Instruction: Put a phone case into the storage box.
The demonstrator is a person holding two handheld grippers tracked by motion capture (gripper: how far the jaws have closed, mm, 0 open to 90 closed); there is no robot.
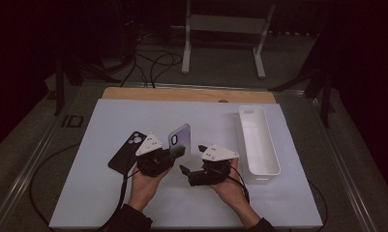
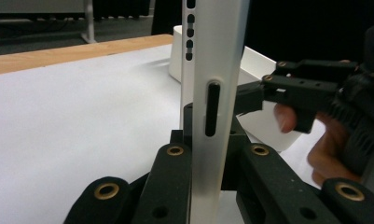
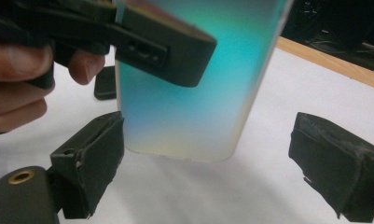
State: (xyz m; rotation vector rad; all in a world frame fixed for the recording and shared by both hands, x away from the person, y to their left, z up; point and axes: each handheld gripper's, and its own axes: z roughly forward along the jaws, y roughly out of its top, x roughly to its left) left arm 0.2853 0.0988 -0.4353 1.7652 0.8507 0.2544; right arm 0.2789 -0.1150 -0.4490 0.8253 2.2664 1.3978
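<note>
Left gripper clamps pale phone case upright mid-table; right gripper open just right of it. Black case flat at left, white bin at right.

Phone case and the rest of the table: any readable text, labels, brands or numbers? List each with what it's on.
None readable.
Phone case in the left gripper: iridescent, no print.
Black case on the table: no marking visible.
White bin: plain.
Right gripper: no lettering.
</note>
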